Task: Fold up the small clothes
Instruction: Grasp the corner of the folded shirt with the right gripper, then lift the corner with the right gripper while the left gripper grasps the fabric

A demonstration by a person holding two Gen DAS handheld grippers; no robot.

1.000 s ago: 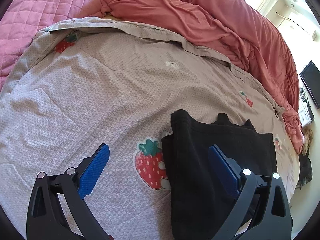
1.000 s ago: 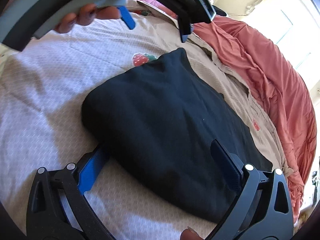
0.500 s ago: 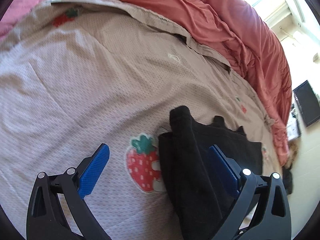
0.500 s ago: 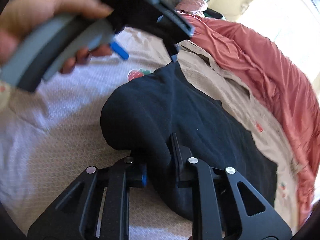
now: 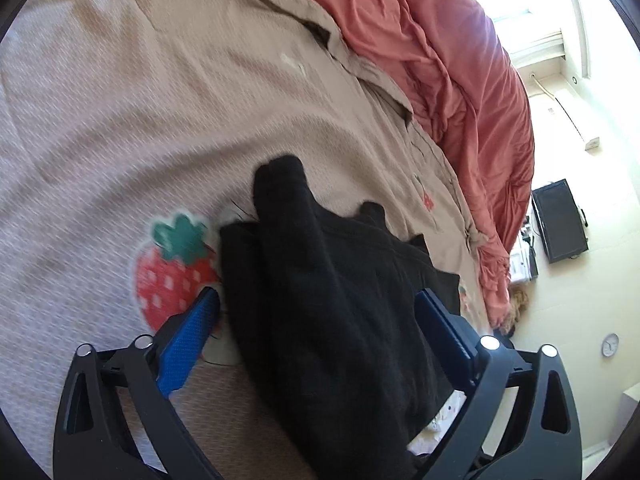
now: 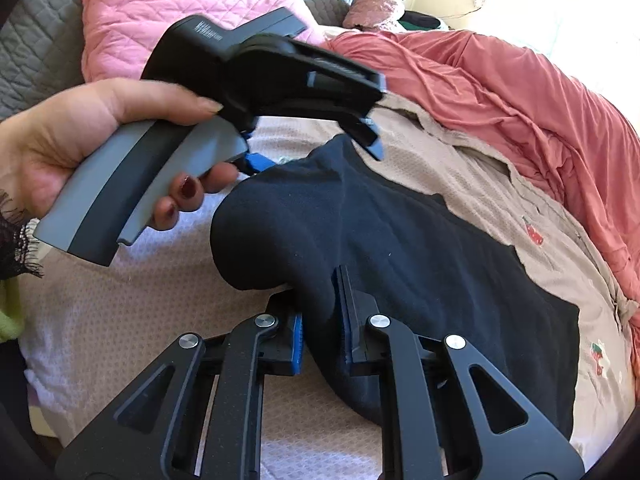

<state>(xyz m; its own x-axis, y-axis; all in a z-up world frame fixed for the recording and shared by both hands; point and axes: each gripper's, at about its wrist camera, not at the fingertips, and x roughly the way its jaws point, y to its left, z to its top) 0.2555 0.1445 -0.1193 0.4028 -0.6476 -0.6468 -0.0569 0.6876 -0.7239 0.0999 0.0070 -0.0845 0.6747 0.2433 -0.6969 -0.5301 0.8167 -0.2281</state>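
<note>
- Black knit fabric, the small garment (image 6: 420,248), lies on a beige bedspread (image 6: 120,320) printed with strawberries, its near edge lifted off the bed in a rounded fold.
- The right gripper (image 6: 320,320) has its jaws nearly shut, pinching that raised fold between the blue pads.
- The left gripper (image 5: 316,316) has its jaws wide but closing; the garment's other edge (image 5: 332,312) sits between them, and neither blue pad is visibly pressing on the cloth.
- From the right wrist view, a hand (image 6: 80,140) with dark red nail polish holds the grey handle of the left gripper above the garment's far corner.
- A strawberry print (image 5: 172,276) shows just beside the left finger.
- A coral-red duvet (image 5: 460,80) is bunched along the far side of the bed, and a pink quilted pillow (image 6: 160,12) lies at its head.
</note>
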